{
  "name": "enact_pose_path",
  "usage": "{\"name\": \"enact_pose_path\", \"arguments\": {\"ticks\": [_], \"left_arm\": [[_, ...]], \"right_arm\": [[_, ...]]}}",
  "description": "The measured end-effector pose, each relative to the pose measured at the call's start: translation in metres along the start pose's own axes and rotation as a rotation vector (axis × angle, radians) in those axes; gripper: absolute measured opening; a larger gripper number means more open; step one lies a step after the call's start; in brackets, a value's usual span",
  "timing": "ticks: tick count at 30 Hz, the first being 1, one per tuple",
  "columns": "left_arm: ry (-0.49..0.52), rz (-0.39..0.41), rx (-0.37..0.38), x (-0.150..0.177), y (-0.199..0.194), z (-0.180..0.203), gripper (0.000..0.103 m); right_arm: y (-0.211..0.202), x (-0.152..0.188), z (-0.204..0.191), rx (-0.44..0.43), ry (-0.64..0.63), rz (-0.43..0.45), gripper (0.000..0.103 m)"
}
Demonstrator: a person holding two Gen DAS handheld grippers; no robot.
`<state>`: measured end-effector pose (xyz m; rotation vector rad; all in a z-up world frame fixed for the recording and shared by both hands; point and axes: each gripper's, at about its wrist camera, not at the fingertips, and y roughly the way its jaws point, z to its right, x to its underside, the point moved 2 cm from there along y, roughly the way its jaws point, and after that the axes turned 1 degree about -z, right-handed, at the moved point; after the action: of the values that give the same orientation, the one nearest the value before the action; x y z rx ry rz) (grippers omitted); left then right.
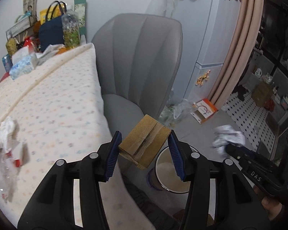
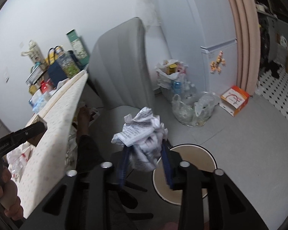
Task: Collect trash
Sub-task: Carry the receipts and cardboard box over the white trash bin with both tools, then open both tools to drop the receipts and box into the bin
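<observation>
Left wrist view: left gripper is clamped on a small cardboard box, blue pads pressing its two sides, taped seam facing the camera. The box hangs above and just left of the round trash bin, which stands on the grey floor in front of the grey chair. Right of the bin, the right gripper shows side-on, with a crumpled printed paper wad at its tip; its body reads "DAS", and I can't tell its grip from this angle. Left of the bin, the dotted cloth table carries more wrappers and a tissue box, print blurred. Beyond the bin, an orange-white carton lies on the floor, text unreadable. Right wrist view: the paper wad sits between the right gripper pads, just left of and above the bin rim. The gap is wider than the lower part of the wad, but motion blur hides any pad contact, so held or released: can't tell. Print on the paper is too small to read. Left of the bin, the left gripper's body shows partial lettering, roughly "GenRobot.AI", blurred. Behind the bin, clear bags of bottles stand by the fridge.
</observation>
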<state>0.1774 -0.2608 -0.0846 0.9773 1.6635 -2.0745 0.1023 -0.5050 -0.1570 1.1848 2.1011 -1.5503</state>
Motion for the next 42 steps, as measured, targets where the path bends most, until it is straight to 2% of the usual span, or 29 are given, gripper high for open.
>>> {"name": "enact_pose_path", "arguments": {"ticks": [1, 10, 14, 20, 22, 24, 25, 27, 30, 34, 35, 36, 42], "left_arm": [[0.003, -0.011, 0.003, 0.000, 0.006, 0.004, 0.050], [0.061, -0.102, 0.053, 0.004, 0.042, 0.045, 0.050], [0.093, -0.146, 0.091, 0.009, 0.063, 0.068, 0.050], [0.134, -0.231, 0.146, 0.019, 0.096, 0.104, 0.051], [0.155, -0.246, 0.152, 0.021, 0.103, 0.115, 0.058], [0.160, -0.247, 0.168, 0.020, 0.107, 0.122, 0.083], [0.156, -0.242, 0.177, 0.019, 0.108, 0.124, 0.086], [0.155, -0.244, 0.177, 0.019, 0.110, 0.124, 0.091], [0.142, -0.243, 0.147, 0.019, 0.109, 0.117, 0.092], [0.077, -0.238, 0.134, 0.020, 0.096, 0.092, 0.092], [0.072, -0.226, 0.121, 0.020, 0.091, 0.086, 0.093], [0.067, -0.208, 0.108, 0.019, 0.084, 0.080, 0.093], [0.002, -0.103, 0.043, 0.015, 0.034, 0.035, 0.097]], "right_arm": [[0.003, 0.001, 0.007, 0.007, 0.020, -0.001, 0.063], [-0.004, 0.010, 0.047, 0.048, 0.084, -0.006, 0.063], [-0.016, 0.009, 0.065, 0.093, 0.116, 0.022, 0.073], [-0.027, 0.014, 0.097, 0.159, 0.163, 0.033, 0.076], [-0.030, 0.017, 0.108, 0.175, 0.182, 0.036, 0.077], [-0.031, 0.018, 0.119, 0.188, 0.195, 0.037, 0.077], [-0.031, 0.019, 0.123, 0.190, 0.206, 0.036, 0.077], [-0.031, 0.019, 0.127, 0.190, 0.215, 0.036, 0.077], [-0.030, 0.019, 0.127, 0.192, 0.216, 0.040, 0.078], [-0.030, 0.018, 0.111, 0.183, 0.191, 0.041, 0.088], [-0.030, 0.017, 0.105, 0.184, 0.177, 0.043, 0.095], [-0.032, 0.016, 0.094, 0.183, 0.149, 0.053, 0.096], [-0.039, 0.009, 0.051, 0.202, 0.068, 0.082, 0.096]]}}
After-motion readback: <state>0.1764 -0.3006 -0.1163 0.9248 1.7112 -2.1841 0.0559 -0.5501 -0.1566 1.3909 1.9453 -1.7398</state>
